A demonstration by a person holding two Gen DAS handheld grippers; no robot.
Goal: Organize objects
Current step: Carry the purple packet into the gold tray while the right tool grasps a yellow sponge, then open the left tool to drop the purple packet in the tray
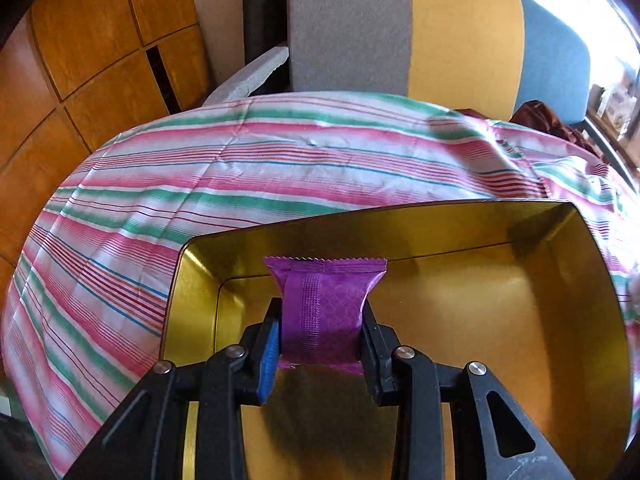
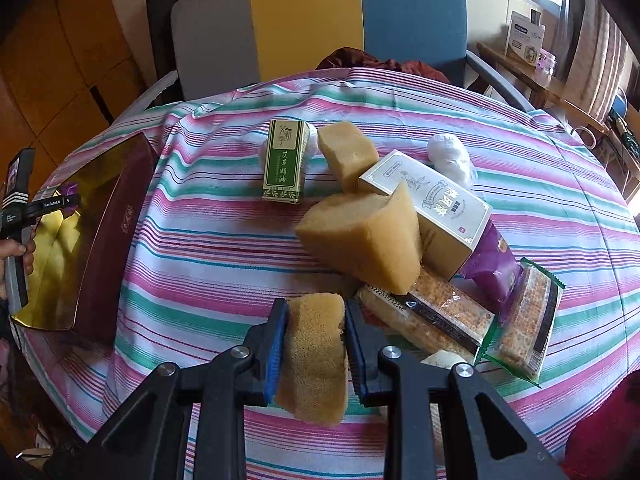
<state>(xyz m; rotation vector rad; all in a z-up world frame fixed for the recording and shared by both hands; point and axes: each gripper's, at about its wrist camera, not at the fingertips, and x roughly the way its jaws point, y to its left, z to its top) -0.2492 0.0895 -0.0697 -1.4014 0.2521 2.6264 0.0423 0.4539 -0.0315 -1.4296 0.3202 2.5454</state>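
My left gripper (image 1: 320, 316) is shut on a purple snack packet (image 1: 324, 300) and holds it above the gold inside of an open box (image 1: 520, 300). In the right wrist view that box (image 2: 120, 232) has a maroon outer wall and stands at the table's left, with the left gripper (image 2: 60, 202) over it. My right gripper (image 2: 316, 320) is shut on a tan sponge piece (image 2: 316, 356), held above the striped cloth. Ahead lie two larger sponge blocks (image 2: 360, 236) (image 2: 348, 154), a green box (image 2: 285, 162), a white box (image 2: 436, 204), a purple packet (image 2: 494, 268) and wrapped cracker bars (image 2: 440, 316).
A pink, green and white striped cloth (image 2: 208, 248) covers the round table. A grey, yellow and blue chair (image 2: 304, 16) stands behind it. A white wad (image 2: 452, 158) lies behind the white box. A wooden cabinet (image 1: 80, 60) is at the left, a shelf (image 2: 528, 68) at the right.
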